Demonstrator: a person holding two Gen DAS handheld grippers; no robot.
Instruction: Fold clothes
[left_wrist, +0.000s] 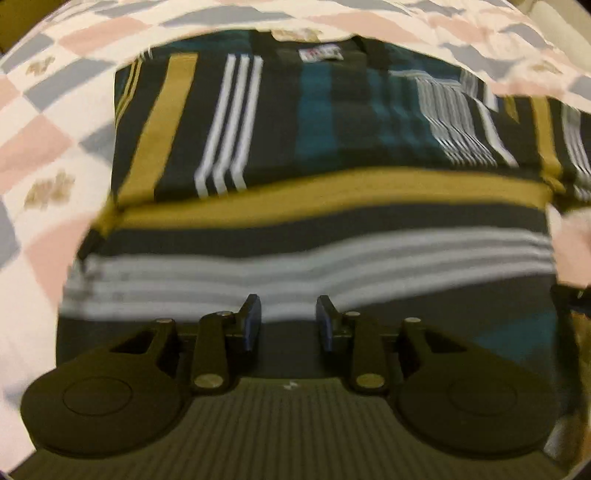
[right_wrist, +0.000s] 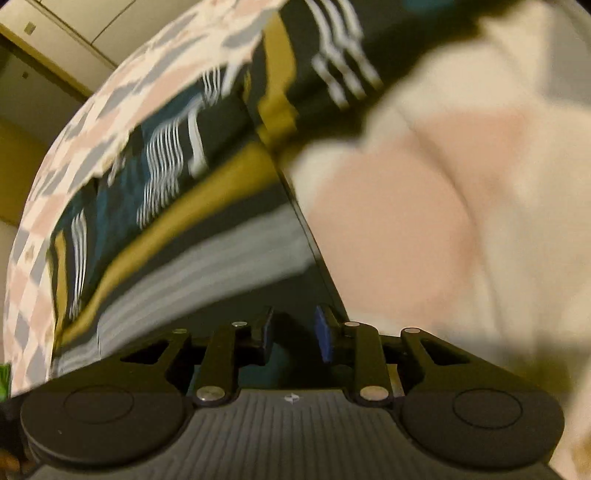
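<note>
A dark shirt with mustard, white and teal stripes lies flat on the bed, collar label at the far side. Its near part is folded over, so the stripes there run crosswise. My left gripper hovers open over the near edge of this fold, with nothing between its blue pads. In the right wrist view the same shirt fills the left half. Its right side edge runs down to my right gripper, which is open at that edge with dark cloth showing in the gap. Both views are blurred.
A bedsheet in a pink, grey and cream check lies under the shirt on all sides; its pink and cream cloth bulges at the right of the right wrist view. Pale cabinet doors stand behind the bed.
</note>
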